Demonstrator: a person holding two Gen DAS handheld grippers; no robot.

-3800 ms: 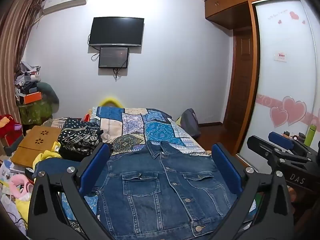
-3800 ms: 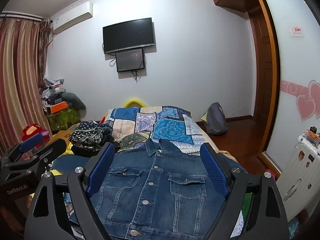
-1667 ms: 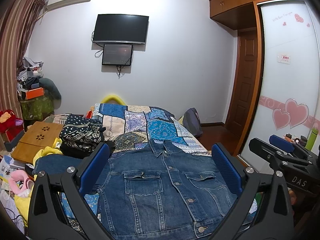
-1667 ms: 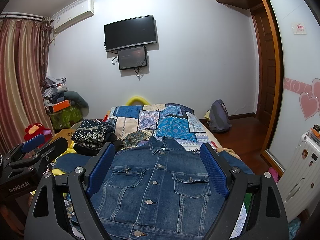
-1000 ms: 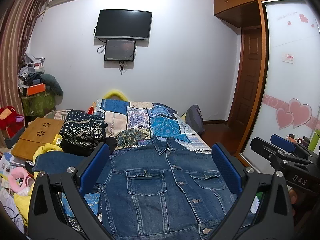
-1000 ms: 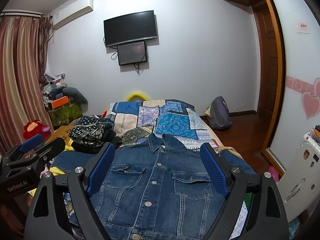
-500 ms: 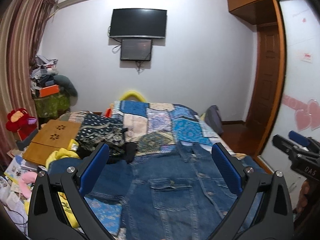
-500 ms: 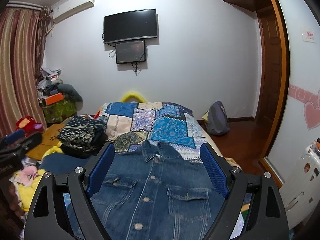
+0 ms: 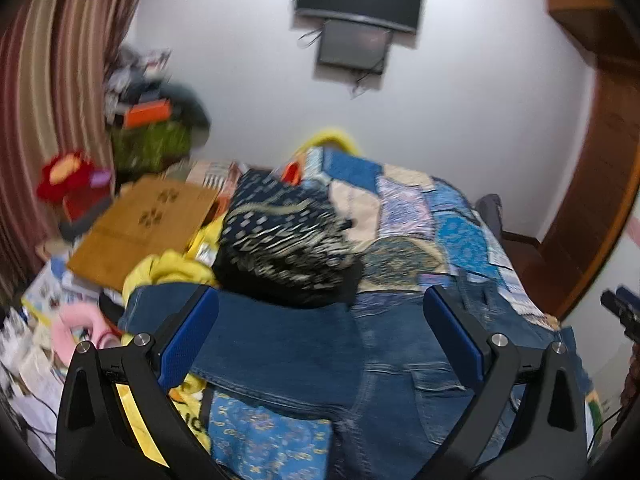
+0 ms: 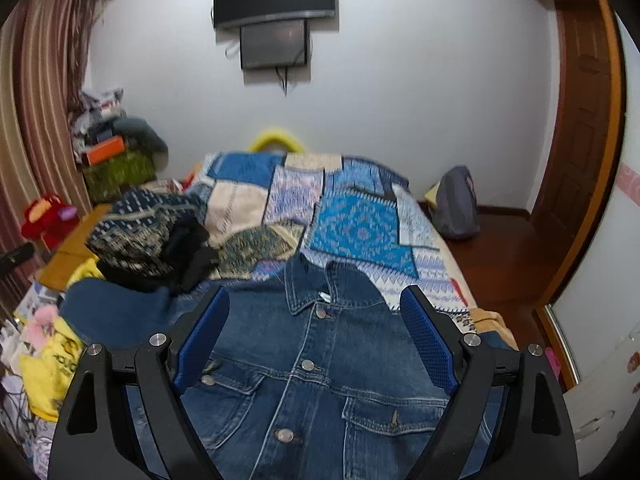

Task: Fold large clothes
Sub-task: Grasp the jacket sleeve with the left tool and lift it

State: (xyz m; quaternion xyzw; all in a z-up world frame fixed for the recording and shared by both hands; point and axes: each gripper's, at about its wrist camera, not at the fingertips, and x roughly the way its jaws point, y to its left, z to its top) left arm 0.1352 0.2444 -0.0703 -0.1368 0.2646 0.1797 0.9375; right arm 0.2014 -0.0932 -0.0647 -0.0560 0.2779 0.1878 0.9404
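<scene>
A blue denim jacket lies flat, buttoned, front up on the bed, collar toward the far wall. Its left sleeve stretches out to the left. My left gripper is open and empty above that sleeve and the jacket's left side. My right gripper is open and empty above the jacket's chest, just below the collar. The left wrist view is blurred by motion.
A patchwork quilt covers the bed. A dark patterned pile of clothes lies left of the jacket's shoulder. A wooden lap tray, yellow fabric and toys crowd the left side. A grey backpack stands by the far wall.
My left gripper has swung left and tipped down over the jacket's left sleeve. My right gripper has tipped down and moved closer to the jacket's collar. Both stay open.
</scene>
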